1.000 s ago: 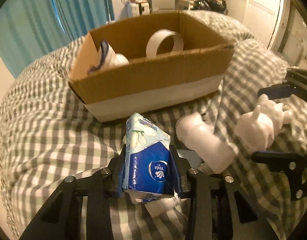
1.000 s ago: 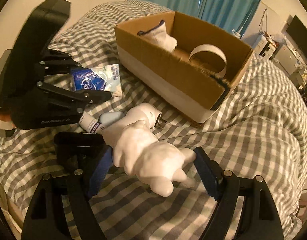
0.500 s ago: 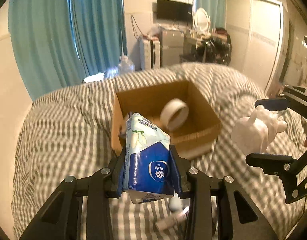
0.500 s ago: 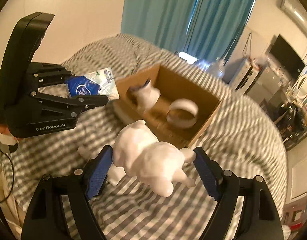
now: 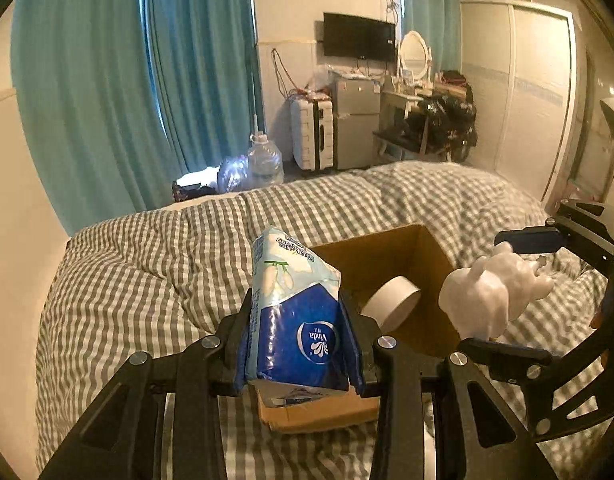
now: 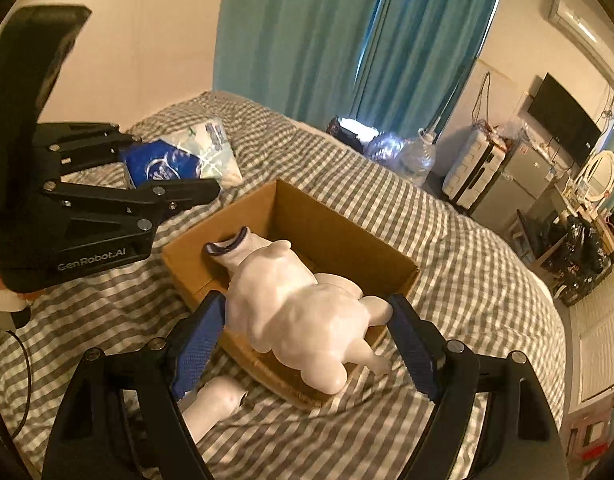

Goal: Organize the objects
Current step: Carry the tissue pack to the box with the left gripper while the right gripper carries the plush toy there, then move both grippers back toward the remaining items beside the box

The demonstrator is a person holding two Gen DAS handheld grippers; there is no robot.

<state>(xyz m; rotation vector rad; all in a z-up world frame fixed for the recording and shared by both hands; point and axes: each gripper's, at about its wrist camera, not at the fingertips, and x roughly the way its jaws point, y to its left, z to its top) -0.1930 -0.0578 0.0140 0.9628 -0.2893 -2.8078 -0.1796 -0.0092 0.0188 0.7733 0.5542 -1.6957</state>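
Observation:
My left gripper (image 5: 299,344) is shut on a blue and white Vinda tissue pack (image 5: 295,312), held upright above the near edge of an open cardboard box (image 5: 391,252); gripper and pack also show in the right wrist view (image 6: 175,160). My right gripper (image 6: 303,332) is shut on a white toy figure (image 6: 299,316), held above the box (image 6: 339,240); the figure also shows in the left wrist view (image 5: 491,292). Inside the box lie a white tape roll (image 5: 391,304) and a white sock with a dark cuff (image 6: 235,248).
The box rests on a grey checked bed cover (image 5: 147,264). A white bottle-like object (image 6: 215,404) lies on the cover below my right gripper. Teal curtains (image 5: 107,80), water jugs (image 5: 263,160), a suitcase and a small fridge stand beyond the bed.
Both grippers have risen high above the bed with their objects. The box now sits below them, and the views have tilted up to show the room.

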